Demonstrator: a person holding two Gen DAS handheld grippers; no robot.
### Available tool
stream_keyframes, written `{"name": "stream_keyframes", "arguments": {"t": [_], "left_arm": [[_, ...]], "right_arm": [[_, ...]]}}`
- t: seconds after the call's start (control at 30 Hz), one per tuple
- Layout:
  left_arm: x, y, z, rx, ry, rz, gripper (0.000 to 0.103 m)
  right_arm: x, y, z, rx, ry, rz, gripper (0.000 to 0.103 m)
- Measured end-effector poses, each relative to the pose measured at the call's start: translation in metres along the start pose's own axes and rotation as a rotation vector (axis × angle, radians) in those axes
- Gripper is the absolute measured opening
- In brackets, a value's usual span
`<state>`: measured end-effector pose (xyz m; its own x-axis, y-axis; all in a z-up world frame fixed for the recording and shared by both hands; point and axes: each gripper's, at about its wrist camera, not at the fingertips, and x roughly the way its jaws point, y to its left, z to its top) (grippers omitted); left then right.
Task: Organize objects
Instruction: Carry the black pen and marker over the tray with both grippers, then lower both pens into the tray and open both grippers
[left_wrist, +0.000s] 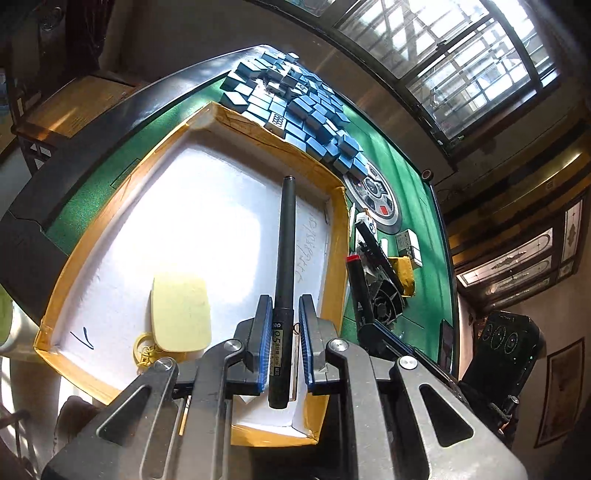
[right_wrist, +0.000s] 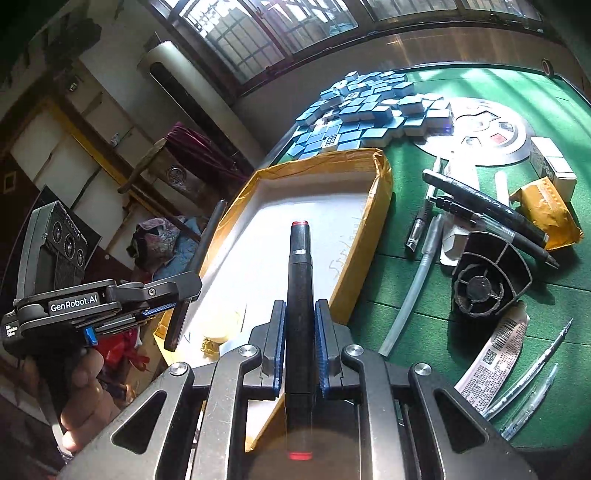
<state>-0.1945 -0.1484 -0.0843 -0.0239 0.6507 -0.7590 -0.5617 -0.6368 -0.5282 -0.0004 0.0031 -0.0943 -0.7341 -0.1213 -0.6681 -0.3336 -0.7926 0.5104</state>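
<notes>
Black plastic fills both grips: the left tongs (left_wrist: 282, 343) are pinching a slim black gel pen (left_wrist: 284, 258) near its label end, and the right tongs (right_wrist: 300, 347) are pinching a thick black marker with red end bands (right_wrist: 300, 280). Both pens hang over the shallow white tray wrapped in tan tape (left_wrist: 258, 129), which sits on the green felt worktop (left_wrist: 406, 177). To finish this step well, I would lower each pen until it lies nearly flat on the tray floor, keep the two apart so they do not knock, and spread the pads only once the barrels rest, since round barrels may roll. Aim beside the pale yellow rounded pad (left_wrist: 181, 310) and its yellow chain (left_wrist: 146, 350), not on them. By count: two pens held, one tray, one pad inside it. On the worktop, the right view shows about five loose pens and refills, one white tube (right_wrist: 491, 354), one black fan-shaped piece (right_wrist: 487, 280), and a heap of blue-backed mahjong tiles (right_wrist: 369, 107) too many to count.
</notes>
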Motion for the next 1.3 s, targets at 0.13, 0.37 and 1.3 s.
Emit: {"name": "stream_keyframes", "arguments": {"t": [0.13, 0.37, 1.3], "left_arm": [[0.010, 0.007, 0.014, -0.005, 0.004, 0.020, 0.012], [0.049, 0.018, 0.033, -0.026, 0.038, 0.051, 0.012], [0.053, 0.032, -0.003, -0.017, 0.049, 0.201, 0.019]], "right_arm": [[0.021, 0.010, 0.009, -0.017, 0.024, 0.004, 0.013], [0.061, 0.014, 0.029, 0.020, 0.061, -0.030, 0.013], [0.083, 0.035, 0.011, -0.109, 0.066, -0.183, 0.017]]}}
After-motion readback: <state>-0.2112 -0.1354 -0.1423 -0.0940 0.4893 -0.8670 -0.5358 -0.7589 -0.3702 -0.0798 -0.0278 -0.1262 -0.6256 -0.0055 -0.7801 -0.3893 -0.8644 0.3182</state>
